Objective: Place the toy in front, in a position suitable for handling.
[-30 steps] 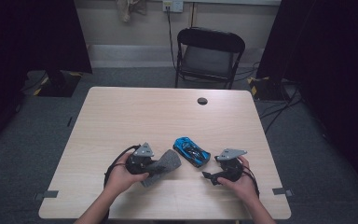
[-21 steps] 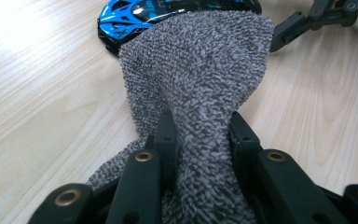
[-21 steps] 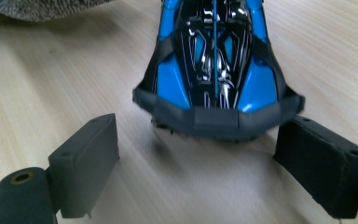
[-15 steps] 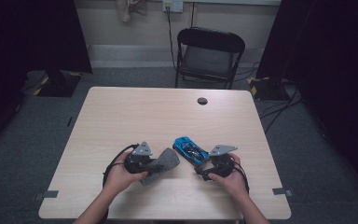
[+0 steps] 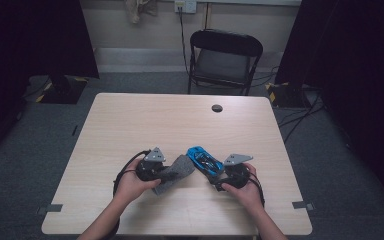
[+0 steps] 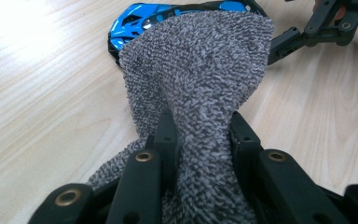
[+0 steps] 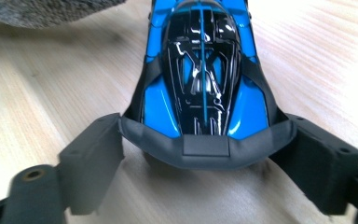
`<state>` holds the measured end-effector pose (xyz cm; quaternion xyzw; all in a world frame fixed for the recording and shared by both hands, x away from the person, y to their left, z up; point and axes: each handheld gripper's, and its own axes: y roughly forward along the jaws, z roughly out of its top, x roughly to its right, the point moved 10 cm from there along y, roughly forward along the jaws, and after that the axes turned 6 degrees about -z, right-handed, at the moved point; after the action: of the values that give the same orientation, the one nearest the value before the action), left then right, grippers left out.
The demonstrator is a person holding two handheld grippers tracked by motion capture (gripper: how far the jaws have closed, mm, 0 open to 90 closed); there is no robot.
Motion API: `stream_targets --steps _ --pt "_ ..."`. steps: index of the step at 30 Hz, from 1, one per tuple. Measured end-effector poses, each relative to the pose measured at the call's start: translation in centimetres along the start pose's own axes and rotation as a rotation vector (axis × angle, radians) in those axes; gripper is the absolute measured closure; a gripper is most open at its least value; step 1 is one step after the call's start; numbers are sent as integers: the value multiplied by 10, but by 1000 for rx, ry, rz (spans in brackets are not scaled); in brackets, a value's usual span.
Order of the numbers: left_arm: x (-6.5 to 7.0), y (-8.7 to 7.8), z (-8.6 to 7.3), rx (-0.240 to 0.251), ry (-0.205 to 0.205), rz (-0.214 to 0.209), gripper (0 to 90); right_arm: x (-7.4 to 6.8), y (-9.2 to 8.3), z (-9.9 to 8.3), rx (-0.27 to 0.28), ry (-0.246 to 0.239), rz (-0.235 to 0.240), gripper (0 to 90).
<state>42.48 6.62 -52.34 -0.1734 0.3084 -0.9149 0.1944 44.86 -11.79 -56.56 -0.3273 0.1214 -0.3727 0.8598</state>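
Note:
A blue and black toy car sits on the wooden table between my two hands. My left gripper is shut on a grey terry cloth, which drapes forward against the car's side. In the left gripper view the cloth bunches between the jaws of my left gripper. My right gripper straddles the car's rear. Its jaws have just been closing, and its pads stand at the ends of the rear wing without a clear squeeze.
A small black round object lies near the table's far edge. A black folding chair stands behind the table. Cables run along the floor at the right. Bare tabletop stretches to the left and far side.
My right gripper has edged left toward the car, so its jaws now flank the rear. The left hand and cloth have stayed put.

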Motion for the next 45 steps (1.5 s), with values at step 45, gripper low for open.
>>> stream_targets --steps 45 --pt "10 80 74 -126 33 -23 718 1 0 -2 -11 7 -14 252"
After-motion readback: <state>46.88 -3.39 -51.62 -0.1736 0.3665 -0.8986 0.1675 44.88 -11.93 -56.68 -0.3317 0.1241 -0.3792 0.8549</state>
